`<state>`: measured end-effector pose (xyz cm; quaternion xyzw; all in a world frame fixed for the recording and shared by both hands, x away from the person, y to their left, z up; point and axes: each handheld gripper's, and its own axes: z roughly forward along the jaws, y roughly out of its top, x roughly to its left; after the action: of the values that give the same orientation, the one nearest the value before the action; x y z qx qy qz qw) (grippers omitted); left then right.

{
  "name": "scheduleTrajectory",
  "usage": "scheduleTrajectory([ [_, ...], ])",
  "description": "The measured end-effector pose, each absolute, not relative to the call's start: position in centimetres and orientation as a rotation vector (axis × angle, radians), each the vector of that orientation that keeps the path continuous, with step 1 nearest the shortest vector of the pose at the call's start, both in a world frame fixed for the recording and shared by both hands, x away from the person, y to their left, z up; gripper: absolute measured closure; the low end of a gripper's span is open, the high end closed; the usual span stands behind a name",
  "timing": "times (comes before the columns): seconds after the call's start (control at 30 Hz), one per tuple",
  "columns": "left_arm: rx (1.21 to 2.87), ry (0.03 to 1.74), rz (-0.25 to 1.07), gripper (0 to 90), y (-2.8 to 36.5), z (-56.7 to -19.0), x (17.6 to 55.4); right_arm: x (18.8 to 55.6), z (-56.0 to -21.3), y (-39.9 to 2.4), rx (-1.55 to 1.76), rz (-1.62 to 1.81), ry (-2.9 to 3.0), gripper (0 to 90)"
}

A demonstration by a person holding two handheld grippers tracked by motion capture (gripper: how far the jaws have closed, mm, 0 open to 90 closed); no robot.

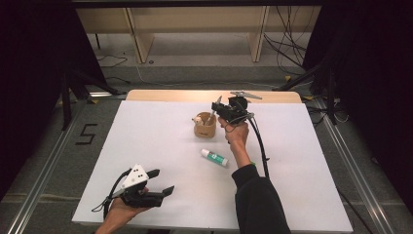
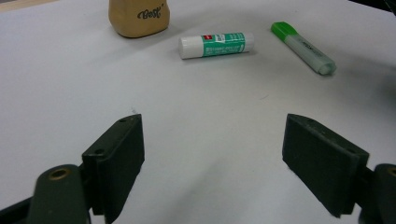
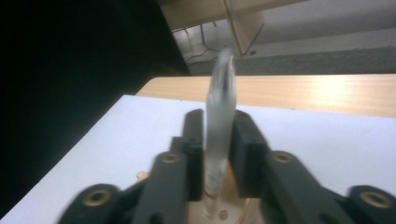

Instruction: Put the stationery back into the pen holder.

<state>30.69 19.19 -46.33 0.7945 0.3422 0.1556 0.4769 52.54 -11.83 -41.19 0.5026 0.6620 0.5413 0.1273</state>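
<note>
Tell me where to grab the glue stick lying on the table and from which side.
Grip the glue stick across the middle of its green-labelled barrel, coming from above. It lies flat on the white table with bare surface along both long sides, so fingers can likely straddle the round body there; its ends offer less hold.

Wooden shelving [image 1: 195,29] beyond grey floor [image 1: 204,75]
</note>
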Motion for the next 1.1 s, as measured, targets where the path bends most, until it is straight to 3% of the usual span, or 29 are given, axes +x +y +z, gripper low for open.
scheduleTrajectory([
  [0.13, 1.949, 0.829, 0.379, 20.6, 19.1, -46.3, 30.6, 52.8, -41.1, -11.9, 1.484, 1.579, 1.95, 54.1],
  [0.73, 1.948, 0.834, 0.379, 20.5, 19.1, -46.4, 30.6, 50.4, -39.1, -14.4, 1.356, 1.479, 2.1, 30.1],
  [1.1, 1.951, 0.84, 0.382, 20.1, 19.2, -46.4, 30.7, 47.8, -39.2, -15.2, 1.222, 1.359, 2.277, 24.4],
])
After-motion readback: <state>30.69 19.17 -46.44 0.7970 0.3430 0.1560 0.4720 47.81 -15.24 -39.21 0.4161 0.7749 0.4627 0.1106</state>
